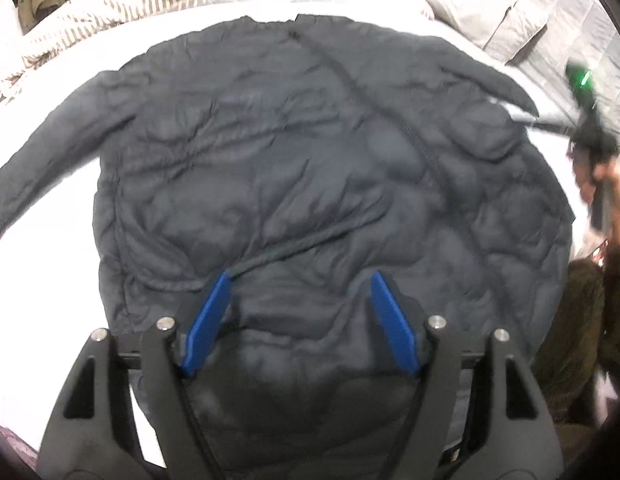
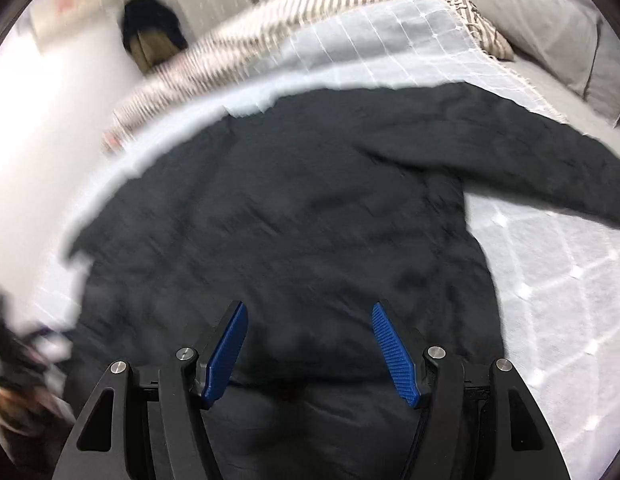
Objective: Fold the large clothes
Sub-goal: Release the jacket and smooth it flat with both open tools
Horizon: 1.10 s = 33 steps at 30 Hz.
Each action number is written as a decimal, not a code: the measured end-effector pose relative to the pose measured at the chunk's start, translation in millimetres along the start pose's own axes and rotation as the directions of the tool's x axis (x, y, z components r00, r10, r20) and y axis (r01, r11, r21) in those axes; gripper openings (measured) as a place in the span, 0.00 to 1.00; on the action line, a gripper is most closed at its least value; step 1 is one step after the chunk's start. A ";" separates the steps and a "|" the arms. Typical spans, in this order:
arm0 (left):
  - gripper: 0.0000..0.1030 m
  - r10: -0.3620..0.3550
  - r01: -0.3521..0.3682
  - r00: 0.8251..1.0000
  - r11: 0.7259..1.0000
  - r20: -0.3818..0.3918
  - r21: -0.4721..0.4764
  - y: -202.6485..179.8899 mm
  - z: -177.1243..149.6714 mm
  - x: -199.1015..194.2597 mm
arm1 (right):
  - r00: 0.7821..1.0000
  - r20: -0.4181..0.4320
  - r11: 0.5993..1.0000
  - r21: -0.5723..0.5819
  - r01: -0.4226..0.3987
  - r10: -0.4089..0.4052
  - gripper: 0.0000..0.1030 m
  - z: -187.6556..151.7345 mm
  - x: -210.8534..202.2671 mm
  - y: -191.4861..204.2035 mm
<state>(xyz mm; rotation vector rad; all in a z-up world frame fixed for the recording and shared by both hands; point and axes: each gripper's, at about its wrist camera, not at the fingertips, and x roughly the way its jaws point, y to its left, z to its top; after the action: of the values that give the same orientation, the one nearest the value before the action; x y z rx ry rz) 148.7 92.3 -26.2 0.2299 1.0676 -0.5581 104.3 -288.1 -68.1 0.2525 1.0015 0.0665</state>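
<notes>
Both grippers — left, right — gape above unlabelled dark jacket.

This was a home bedroom. A bed carried a pale quilted cover, with a striped blanket bunched at its far side and grey pillows beside it. Dark and olive clothes hung against the wall.

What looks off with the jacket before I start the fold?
The dark puffer jacket is not flat: a diagonal ridge of bunched fabric crosses its lower body just ahead of the left tool. No tear or spill is visible. The right wrist view is too blurred to judge, and the right tool is open.
</notes>
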 end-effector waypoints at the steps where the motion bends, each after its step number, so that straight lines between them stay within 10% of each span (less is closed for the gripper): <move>1: 0.76 -0.002 0.002 1.000 1.000 0.015 0.005 -5.3 2.2 -2.4 | 0.996 -0.058 0.996 -0.060 0.069 -0.072 0.64 -10.8 10.8 2.0; 6: 0.77 0.007 -0.009 0.999 0.997 0.034 0.070 -33.1 13.1 3.4 | 0.981 -0.097 0.970 -0.192 0.146 -0.167 0.64 -38.0 6.1 2.2; 14: 0.77 -0.056 0.045 0.995 0.990 0.079 0.132 -100.9 47.9 36.6 | 0.995 0.070 0.997 0.016 0.069 -0.070 0.64 -27.8 -44.9 -37.3; 21: 0.77 -0.149 0.118 0.973 0.978 0.177 0.174 -141.7 77.6 72.8 | 0.996 0.084 0.999 0.049 0.024 -0.028 0.64 -7.0 -8.9 -25.5; 33: 0.77 -0.141 0.130 0.990 0.954 0.021 0.271 -107.5 9.0 65.7 | 1.000 0.012 0.996 -0.084 -0.022 0.023 0.66 -68.1 -8.5 -50.6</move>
<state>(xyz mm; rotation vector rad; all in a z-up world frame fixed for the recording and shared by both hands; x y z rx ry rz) 121.6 -23.0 -70.2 0.3840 0.9710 -0.8300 39.5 -326.4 -108.1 0.1876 0.9809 0.1272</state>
